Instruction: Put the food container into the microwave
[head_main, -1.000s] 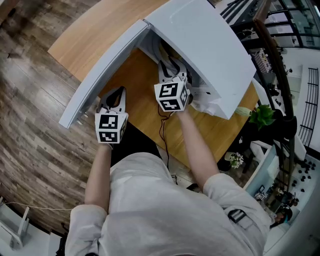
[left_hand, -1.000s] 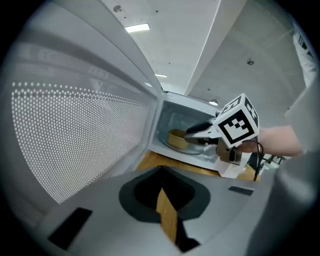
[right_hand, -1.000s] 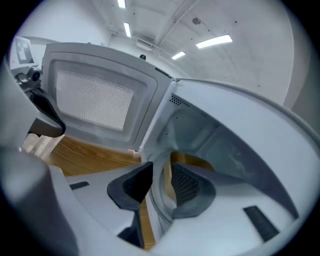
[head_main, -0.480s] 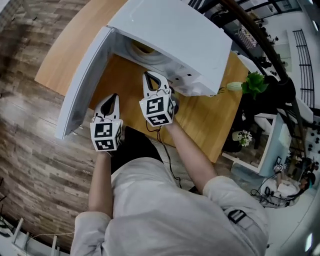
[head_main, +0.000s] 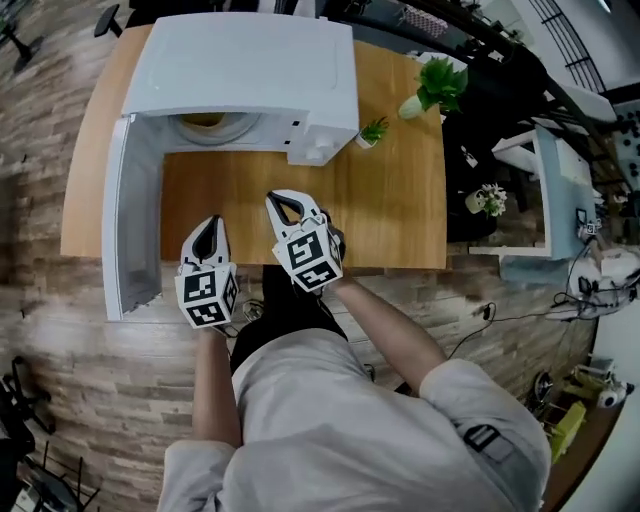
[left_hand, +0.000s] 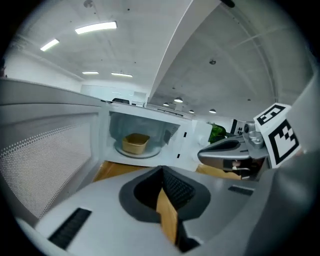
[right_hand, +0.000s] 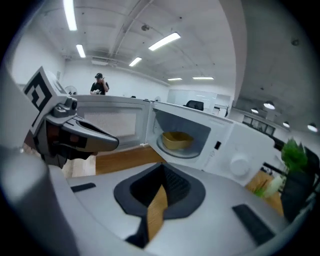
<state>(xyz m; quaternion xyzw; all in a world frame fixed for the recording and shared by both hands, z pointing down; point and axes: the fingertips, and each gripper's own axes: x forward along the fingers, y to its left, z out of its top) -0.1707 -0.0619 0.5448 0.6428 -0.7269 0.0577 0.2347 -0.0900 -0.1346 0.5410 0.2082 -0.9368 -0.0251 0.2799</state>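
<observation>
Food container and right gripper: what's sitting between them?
Just bare wooden table before the microwave, where the food container sits. Head view shows it.

We log the food container inside the microwave. The door stands left of the microwave, a plant right of it.

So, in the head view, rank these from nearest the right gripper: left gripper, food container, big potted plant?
1. The left gripper, close beside it on the left.
2. The food container, ahead inside the microwave.
3. The potted plant, by the table's far right corner.
</observation>
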